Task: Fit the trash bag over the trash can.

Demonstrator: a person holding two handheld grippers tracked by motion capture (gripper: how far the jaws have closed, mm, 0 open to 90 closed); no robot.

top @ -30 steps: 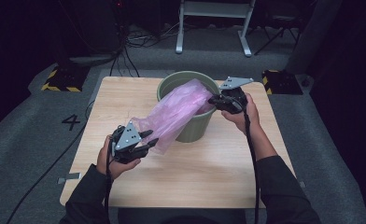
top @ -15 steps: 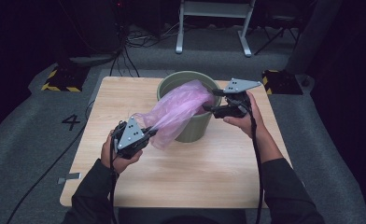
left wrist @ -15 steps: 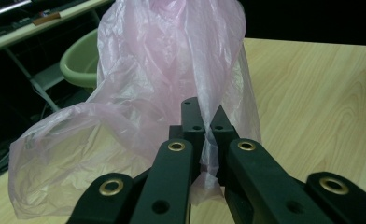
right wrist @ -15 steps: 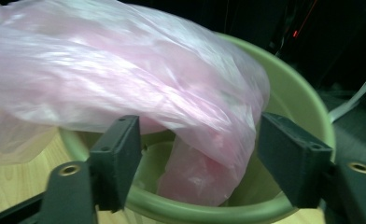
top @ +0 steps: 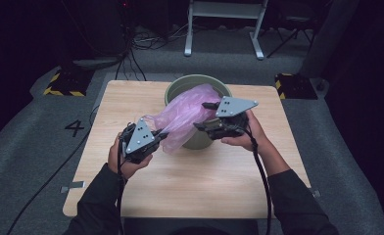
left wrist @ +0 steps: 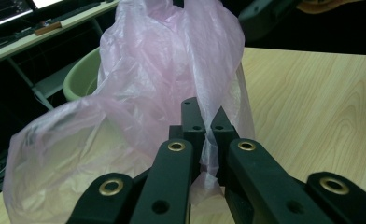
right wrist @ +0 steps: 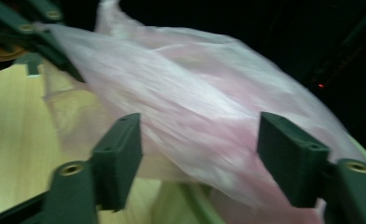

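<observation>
My left claw (left wrist: 204,140) pinches the bag (left wrist: 172,70) edge; right claw (right wrist: 200,158) gapes. Film's light, floppy, slippery: grab the hem at 3 o'clock.

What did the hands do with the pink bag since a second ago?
The right tool let go of the pink plastic bag: its jaws now stand wide open around the film, where earlier it seemed to hold the bag's edge at the bucket rim. The left tool drifted slightly toward the green bucket, still clamped on the bag. Bucket and table stayed put.
</observation>
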